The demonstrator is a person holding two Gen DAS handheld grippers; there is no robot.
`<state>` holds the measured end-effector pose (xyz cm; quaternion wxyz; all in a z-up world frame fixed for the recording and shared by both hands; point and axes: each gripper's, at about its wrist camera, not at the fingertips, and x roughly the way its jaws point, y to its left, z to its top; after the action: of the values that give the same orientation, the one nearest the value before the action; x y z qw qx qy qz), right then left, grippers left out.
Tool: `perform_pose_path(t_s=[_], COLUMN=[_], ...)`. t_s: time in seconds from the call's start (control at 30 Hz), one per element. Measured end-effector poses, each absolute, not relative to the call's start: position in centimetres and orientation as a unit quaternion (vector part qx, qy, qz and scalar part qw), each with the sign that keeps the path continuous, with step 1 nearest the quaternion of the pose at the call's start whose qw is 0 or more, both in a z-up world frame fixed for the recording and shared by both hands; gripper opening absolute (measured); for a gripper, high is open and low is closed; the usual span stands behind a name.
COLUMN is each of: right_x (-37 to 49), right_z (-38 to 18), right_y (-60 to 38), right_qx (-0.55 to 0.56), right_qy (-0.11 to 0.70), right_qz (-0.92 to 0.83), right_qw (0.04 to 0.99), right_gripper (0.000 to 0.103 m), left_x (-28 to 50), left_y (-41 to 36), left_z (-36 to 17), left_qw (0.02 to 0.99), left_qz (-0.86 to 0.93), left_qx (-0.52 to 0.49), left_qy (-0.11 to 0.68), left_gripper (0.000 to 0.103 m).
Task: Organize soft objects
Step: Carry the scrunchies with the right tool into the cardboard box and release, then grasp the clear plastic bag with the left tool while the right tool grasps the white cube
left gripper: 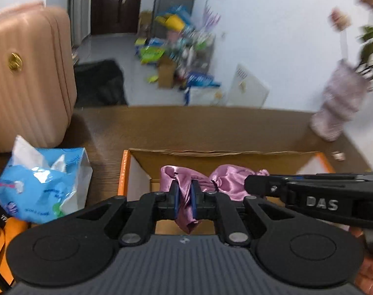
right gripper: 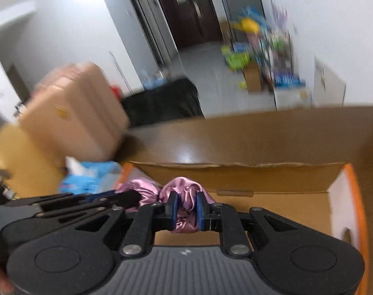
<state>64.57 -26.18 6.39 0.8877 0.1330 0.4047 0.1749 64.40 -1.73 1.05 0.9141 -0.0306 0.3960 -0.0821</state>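
The pink satin cloth (left gripper: 186,196) is pinched between the left gripper (left gripper: 185,199) pads, and its other bunch (right gripper: 186,201) is clamped by the right gripper (right gripper: 187,211). It is held over the open cardboard box (left gripper: 223,158), beside a blue tissue pack (left gripper: 44,184).

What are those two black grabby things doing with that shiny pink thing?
A person holds a gripper in each hand, and both are pinching one shiny pink satin cloth. The left gripper grips one bunched end, the right gripper the other. They hold it above an open cardboard box with orange edges on a brown wooden table. The cloth isn't lying in the box yet.
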Motion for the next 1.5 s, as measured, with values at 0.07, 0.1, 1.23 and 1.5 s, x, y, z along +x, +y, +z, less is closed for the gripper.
perform_pose_path(t_s=[0.07,0.1,1.23,1.5], right_x=[66.7,67.3,24.8,16.6], right_z=[4.5,3.9,13.7,5.3], right_y=[-25.5,-25.3,-37.6,-35.5], right_qx=[0.133,0.139,0.060,0.031], right_qy=[0.425,0.429,0.113,0.086], right_qz=[0.175,0.171,0.105,0.080], right_qw=[0.878,0.876,0.986,0.993], right_gripper=[0.016,0.019,0.076,0.080], left_x=[65.9,66.3,26.5,19.3], left_y=[-1.9,-1.8,3.1,0.5], left_z=[-0.1,-0.3,8.9,2.0], left_qw=[0.914,0.914,0.991,0.991], left_qz=[-0.070,-0.066,-0.016,-0.038], left_qx=[-0.016,-0.015,0.008,0.014], left_qy=[0.399,0.399,0.134,0.130], left_gripper=[0.015,0.020,0.087,0.095])
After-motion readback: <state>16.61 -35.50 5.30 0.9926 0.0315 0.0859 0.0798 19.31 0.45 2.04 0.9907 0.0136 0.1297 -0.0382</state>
